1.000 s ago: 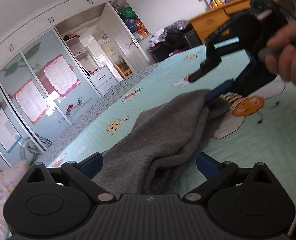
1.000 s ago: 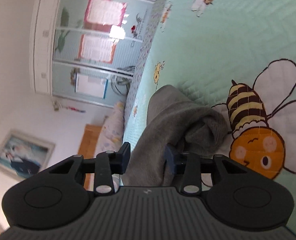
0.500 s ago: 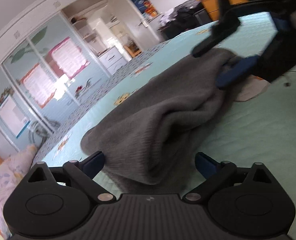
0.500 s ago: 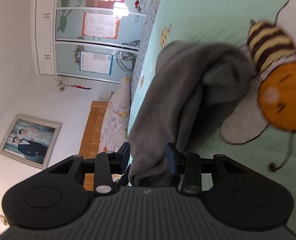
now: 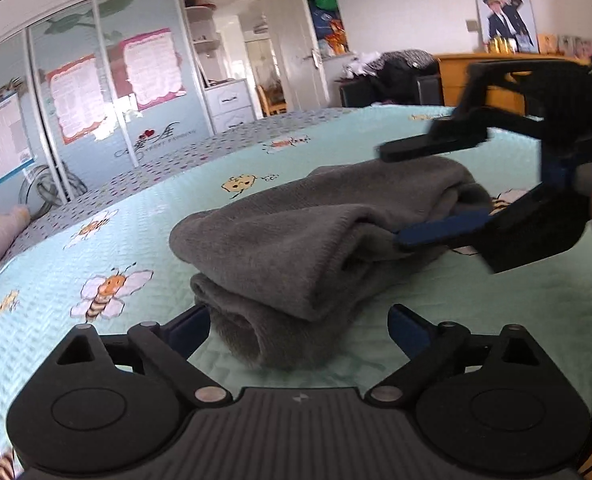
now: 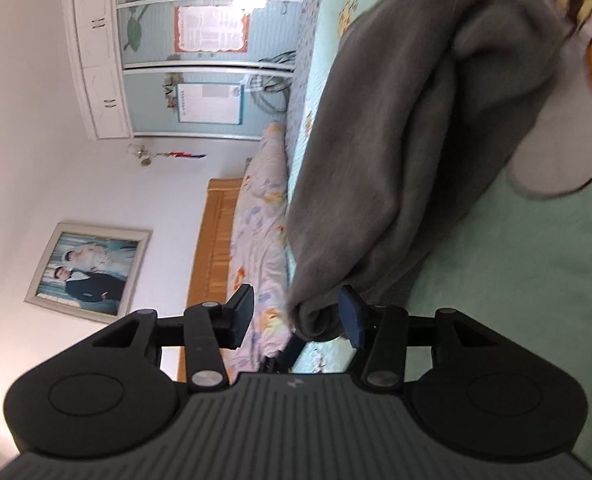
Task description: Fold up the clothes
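The left gripper (image 5: 298, 326) sits at the near end of the grey garment (image 5: 316, 236), its 2 jaws spread wide with the cloth's rolled end lying loose between them, touching neither pad as far as the left wrist view shows. That wide stance reads as a release: the cloth rests on the bee-print bedspread (image 5: 476, 304) under its own weight, so this hand has nothing left to carry.

The garment lies doubled over, 1 layer on top of another, with the lower layer's tube-like opening facing the left tongs. Its long axis runs from the left tongs away toward the right tongs, slanting up and to the right in the left wrist view. The folded edge is on the side facing the wardrobe doors (image 5: 96, 92).

At the far end, the right gripper (image 5: 424, 192) straddles the cloth, turned on its side, 1 jaw above the top layer and the blue-padded jaw against the edge below. Its jaws have just been opening, and in the right wrist view the bunched corner (image 6: 316, 320) lies between the pads (image 6: 350, 316), touching the pad on the bed side and clear of the other. Judged from that, the right tongs are letting the corner go, not pinching it.
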{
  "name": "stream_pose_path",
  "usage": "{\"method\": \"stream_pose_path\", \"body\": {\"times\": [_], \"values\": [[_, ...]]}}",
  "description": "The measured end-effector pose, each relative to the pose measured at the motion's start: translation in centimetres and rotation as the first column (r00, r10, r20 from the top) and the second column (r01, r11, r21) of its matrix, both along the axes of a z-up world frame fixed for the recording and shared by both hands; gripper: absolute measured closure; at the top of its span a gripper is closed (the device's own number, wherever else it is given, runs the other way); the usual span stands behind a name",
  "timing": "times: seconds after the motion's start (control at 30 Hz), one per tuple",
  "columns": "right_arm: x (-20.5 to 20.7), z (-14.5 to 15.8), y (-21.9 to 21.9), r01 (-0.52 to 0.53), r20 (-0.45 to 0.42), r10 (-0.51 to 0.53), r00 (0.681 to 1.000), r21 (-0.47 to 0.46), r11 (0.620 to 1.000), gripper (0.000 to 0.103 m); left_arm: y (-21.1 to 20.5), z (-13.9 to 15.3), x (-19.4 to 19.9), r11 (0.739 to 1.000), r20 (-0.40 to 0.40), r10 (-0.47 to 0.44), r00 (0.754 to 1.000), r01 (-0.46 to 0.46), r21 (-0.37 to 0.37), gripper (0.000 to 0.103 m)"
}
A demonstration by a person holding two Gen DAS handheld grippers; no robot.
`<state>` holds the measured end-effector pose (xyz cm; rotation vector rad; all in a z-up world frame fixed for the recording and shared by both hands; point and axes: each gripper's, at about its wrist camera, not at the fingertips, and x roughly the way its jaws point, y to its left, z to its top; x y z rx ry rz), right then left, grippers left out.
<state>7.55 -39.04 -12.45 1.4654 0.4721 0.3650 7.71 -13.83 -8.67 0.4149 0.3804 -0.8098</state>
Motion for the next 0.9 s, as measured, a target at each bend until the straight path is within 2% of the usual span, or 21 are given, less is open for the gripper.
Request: {"method": "stream_pose_path", "body": {"times": [0.13, 0.23, 0.33, 0.4, 0.53, 0.6, 0.67, 0.7, 0.73, 0.77, 0.83, 0.9], "values": [[1.3, 0.2, 1.1, -0.017, 0.008, 0.017, 1.0, 0.05, 0.999, 0.051, 0.4, -0.4, -0.4, 1.0, -0.003, 0.021, 1.0, -0.021, -0.003, 0.005], [1.9, 0.5, 1.4, -0.004, 0.007, 0.004, 1.0, 0.052, 0.999, 0.049, 0.4, -0.4, -0.6, 0.999, -0.001, 0.036, 0.999, -0.036, -0.008, 0.005], [1.9, 1.8, 2.1, -0.026, 0.01, 0.026, 1.0, -0.005, 1.0, 0.039, 1.0, -0.4, -1.0, 0.999, 0.004, 0.043, 0.999, -0.042, -0.017, 0.003], [2.0, 2.3, 2.6, -0.038, -0.003, 0.038, 0.999, -0.046, 0.998, 0.037, 1.3, -0.4, -1.1, 0.999, -0.001, 0.05, 0.999, -0.05, -0.022, 0.003], [2.3, 1.6, 3.3, -0.021, -0.009, 0.021, 1.0, -0.048, 0.999, 0.036, 1.8, -0.5, -1.2, 0.997, -0.015, 0.067, 0.998, -0.067, -0.034, 0.003], [2.7, 1.9, 3.8, -0.004, 0.021, 0.005, 1.0, -0.061, 0.998, 0.04, 2.0, -0.4, -1.5, 0.997, -0.011, 0.068, 0.998, -0.068, -0.031, 0.003], [3.0, 3.5, 4.5, 0.02, 0.082, -0.011, 0.997, -0.119, 0.993, 0.06, 2.3, -0.3, -1.7, 0.997, -0.002, 0.071, 0.997, -0.071, -0.028, 0.003], [2.9, 4.1, 4.7, 0.034, 0.121, -0.017, 0.993, -0.145, 0.989, 0.064, 2.6, -0.3, -1.8, 0.997, -0.006, 0.077, 0.997, -0.077, -0.029, 0.003], [3.4, 4.5, 5.1, 0.032, 0.172, -0.011, 0.985, -0.122, 0.992, 0.07, 2.9, -0.3, -1.9, 0.996, -0.011, 0.084, 0.996, -0.084, -0.032, 0.003], [3.9, 4.7, 5.4, 0.026, 0.212, -0.003, 0.977, -0.103, 0.994, 0.087, 3.2, -0.3, -2.1, 0.995, -0.017, 0.091, 0.996, -0.091, -0.034, 0.003], [5.2, 3.5, 6.7, -0.025, 0.157, 0.043, 0.987, -0.115, 0.993, 0.087, 3.8, -0.6, -2.2, 0.994, -0.033, 0.106, 0.994, -0.107, -0.024, 0.003], [5.9, 0.9, 7.4, -0.074, 0.02, 0.077, 0.997, -0.111, 0.991, 0.084, 4.2, -0.9, -2.4, 0.993, -0.031, 0.119, 0.992, -0.119, -0.005, 0.004]]}}
